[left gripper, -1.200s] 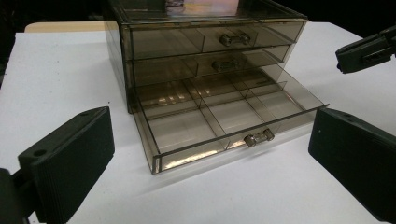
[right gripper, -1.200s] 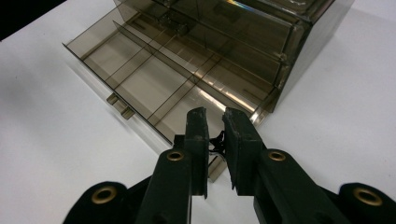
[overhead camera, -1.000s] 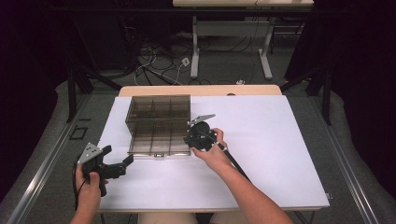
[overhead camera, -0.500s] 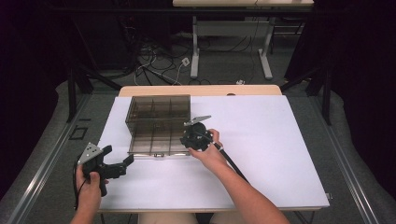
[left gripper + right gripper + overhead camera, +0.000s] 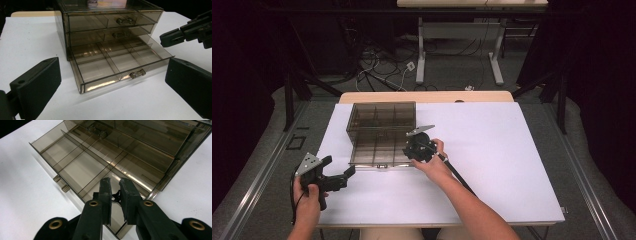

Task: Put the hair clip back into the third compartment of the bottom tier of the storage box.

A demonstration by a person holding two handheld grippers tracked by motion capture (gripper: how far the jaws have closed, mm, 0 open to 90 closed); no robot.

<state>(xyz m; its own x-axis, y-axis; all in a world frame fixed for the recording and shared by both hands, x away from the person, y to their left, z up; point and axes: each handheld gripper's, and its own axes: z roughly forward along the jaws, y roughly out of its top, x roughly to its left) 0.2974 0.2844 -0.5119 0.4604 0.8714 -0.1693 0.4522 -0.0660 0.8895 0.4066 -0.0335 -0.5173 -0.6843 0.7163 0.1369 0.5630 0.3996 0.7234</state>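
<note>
- Right gripper (image 5: 412, 148): held in the person's right hand (image 5: 435, 162) over the near right corner of the open bottom drawer (image 5: 117, 67). In the right gripper view its jaws stand nearly together, a narrow gap between them, with a small black item (image 5: 116, 195) between the tips; whether the pads actually grip it cannot be told.
- Left gripper (image 5: 348, 172): held in the left hand (image 5: 307, 200) at the near left part of the table, well apart from the drawer unit, pointing toward it. Jaws wide apart, nothing between them.
- Drawer unit (image 5: 382, 120): smoky transparent plastic, three drawers stacked, standing on the white table top (image 5: 492, 150) left of centre toward the far edge.
- Bottom drawer: pulled out toward the person, divided by partitions into several compartments, with a small handle (image 5: 137, 74) at the middle of its front. The compartments that show look empty.
- Upper two drawers: pushed in, each with its own handle (image 5: 124, 20) on the front.
- Right gripper's cable (image 5: 457, 172): runs back along the right forearm.
- Beyond the table: grey floor with loose cables (image 5: 377, 70) and the legs of another table (image 5: 422, 50).
</note>
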